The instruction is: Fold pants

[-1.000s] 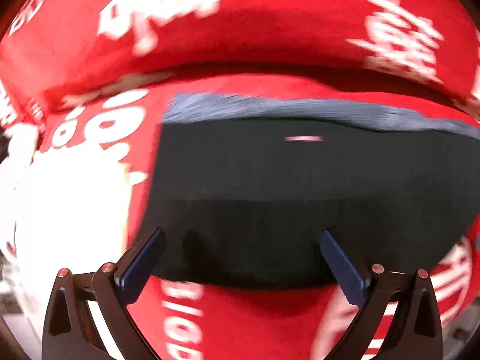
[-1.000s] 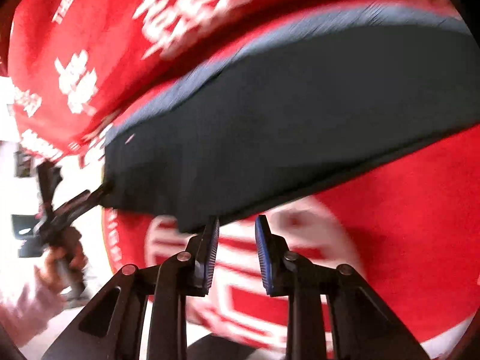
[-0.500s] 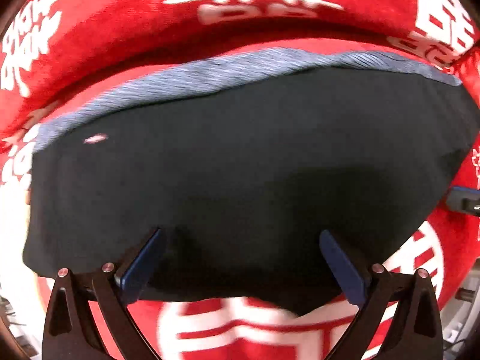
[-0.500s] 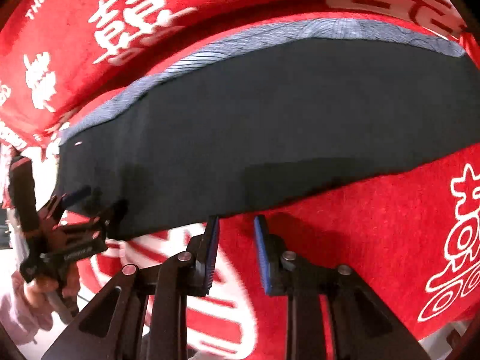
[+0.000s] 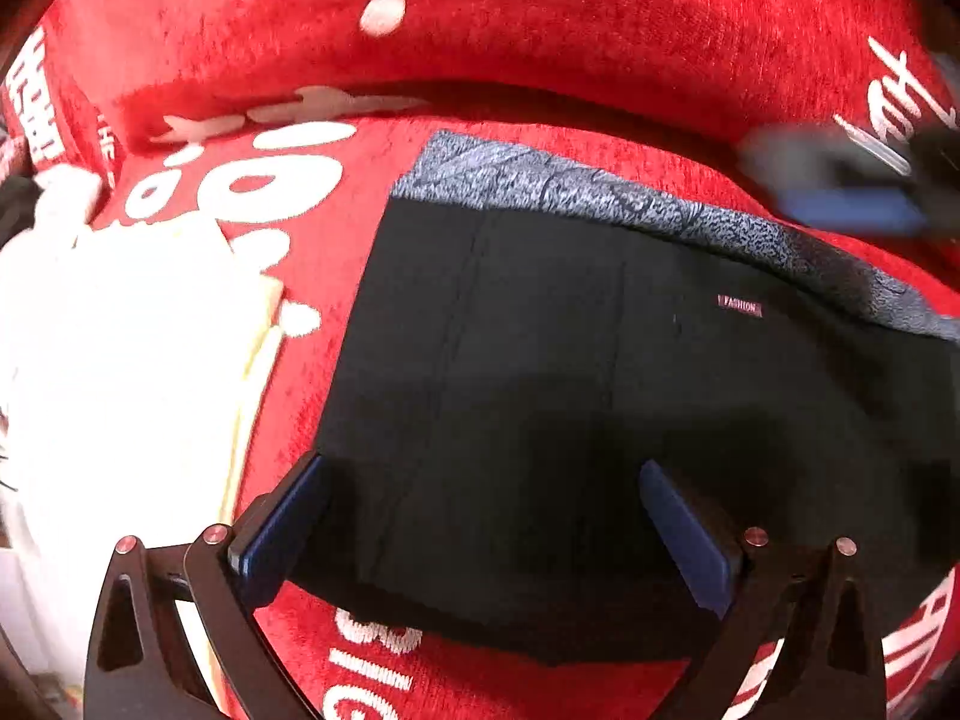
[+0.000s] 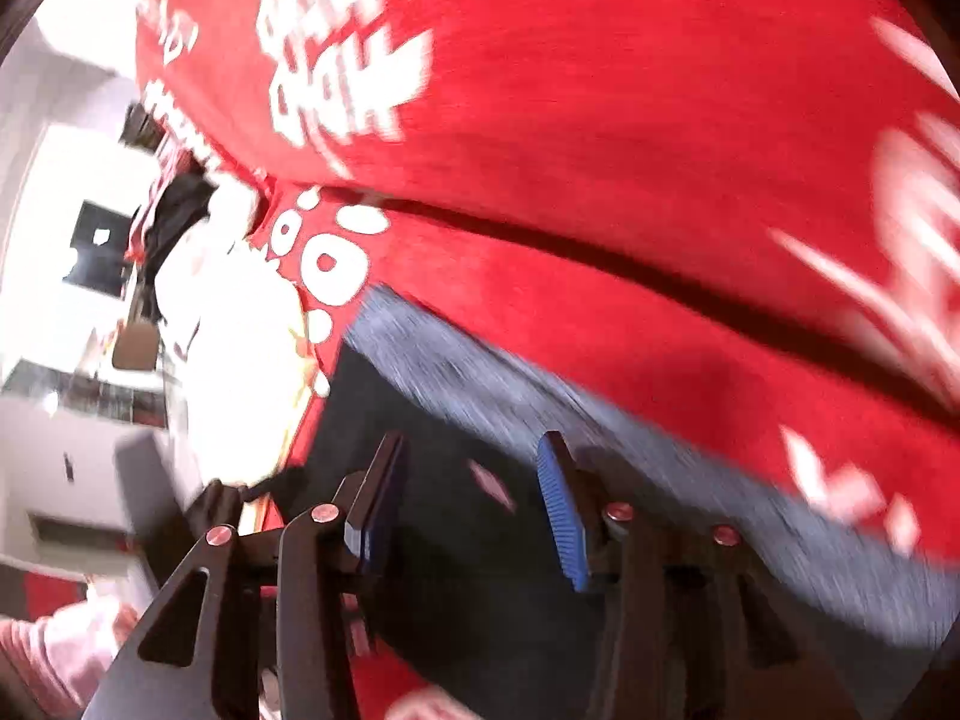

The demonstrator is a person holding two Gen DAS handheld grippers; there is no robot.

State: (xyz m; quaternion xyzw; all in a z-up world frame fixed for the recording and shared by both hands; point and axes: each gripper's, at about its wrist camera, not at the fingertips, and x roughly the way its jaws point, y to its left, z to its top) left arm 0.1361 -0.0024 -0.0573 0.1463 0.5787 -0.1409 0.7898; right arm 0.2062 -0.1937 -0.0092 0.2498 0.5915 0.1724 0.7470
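Since half a second ago, the left gripper [image 5: 480, 528] has slid toward the left end of the pants [image 5: 600, 396], and the right gripper [image 6: 474, 510] has swung over them, its fingers now spread wider. Big red cloth [image 5: 540, 30] with white writing covers the sofa. On it the pants lie flat, folded into a dark block. They look soft, light and floppy, so grab an edge or corner. Left fingers gape wide, empty, above the pants' near edge. Smallest is the pink label [image 5: 740, 305], near the gray waistband [image 5: 600, 198].

matt black cloth pants [image 5: 600, 396], fuzzy red cover [image 5: 540, 48].
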